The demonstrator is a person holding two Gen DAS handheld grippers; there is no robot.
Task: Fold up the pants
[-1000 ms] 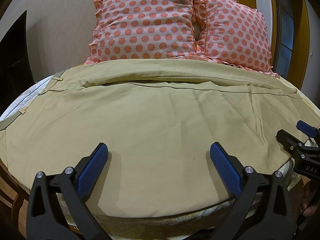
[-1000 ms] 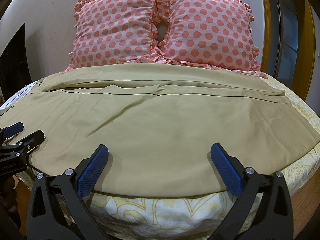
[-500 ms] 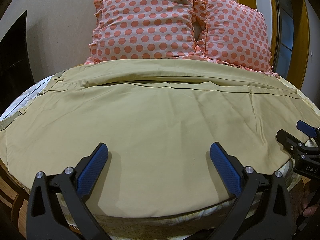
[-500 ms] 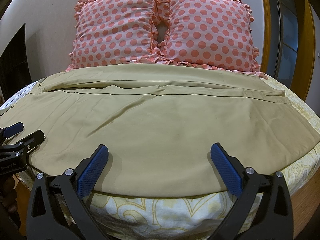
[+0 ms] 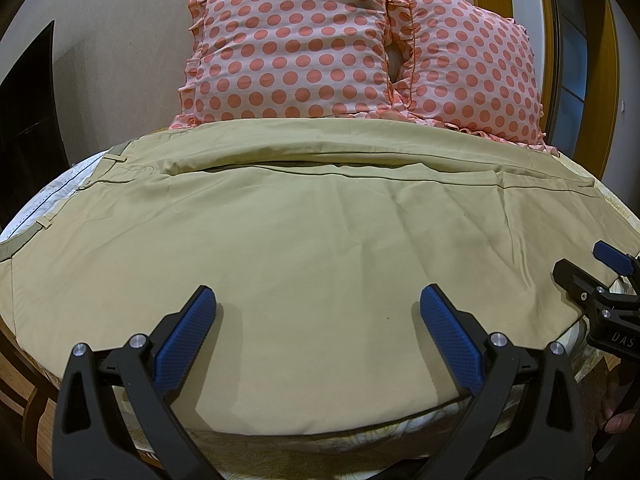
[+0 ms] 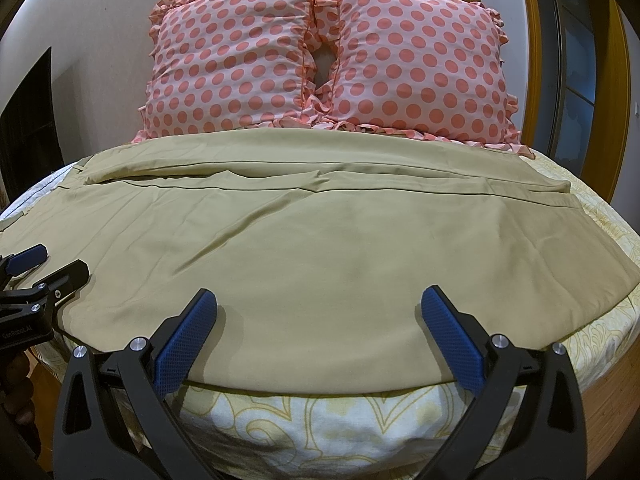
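Observation:
Khaki pants [image 5: 312,240] lie spread flat across the bed, waistband with belt loops at the left, leg hems at the right, one leg beyond the other. They also show in the right wrist view [image 6: 320,240]. My left gripper [image 5: 318,332] is open and empty, just above the near edge of the near leg. My right gripper [image 6: 318,332] is open and empty, above the same near edge further right. The right gripper also shows at the right edge of the left wrist view [image 5: 592,268], and the left gripper at the left edge of the right wrist view [image 6: 44,268].
Two pink polka-dot pillows [image 6: 320,56] lean against the wall behind the pants. The bed has a white and yellow patterned cover [image 6: 320,420]. A wooden door frame [image 6: 616,80] stands at the right. A dark panel [image 5: 24,112] is at the left.

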